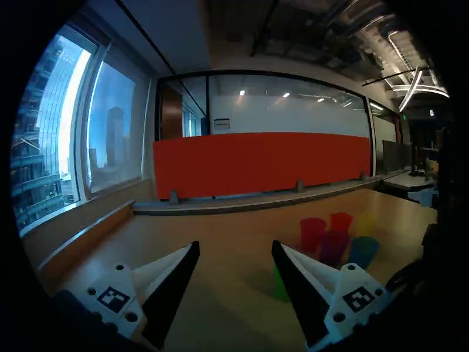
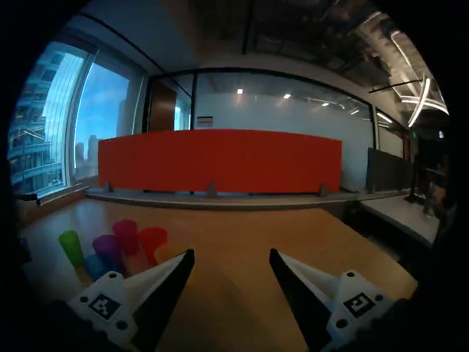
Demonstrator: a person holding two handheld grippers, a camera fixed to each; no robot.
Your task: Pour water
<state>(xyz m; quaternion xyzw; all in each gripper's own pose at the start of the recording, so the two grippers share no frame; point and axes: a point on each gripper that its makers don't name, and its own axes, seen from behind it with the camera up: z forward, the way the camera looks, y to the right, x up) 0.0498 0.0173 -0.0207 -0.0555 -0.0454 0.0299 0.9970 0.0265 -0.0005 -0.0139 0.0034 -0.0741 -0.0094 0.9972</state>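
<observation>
L claw [image 1: 235, 245], R claw [image 2: 231, 253] spread, empty (cups [image 1: 333, 246] nearby).

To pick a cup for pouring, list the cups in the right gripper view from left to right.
green cup → purple cup → pink cup → red cup

Left claw [image 1: 235, 244] gapes; coloured cups [image 1: 334, 237] cluster beyond.
</observation>
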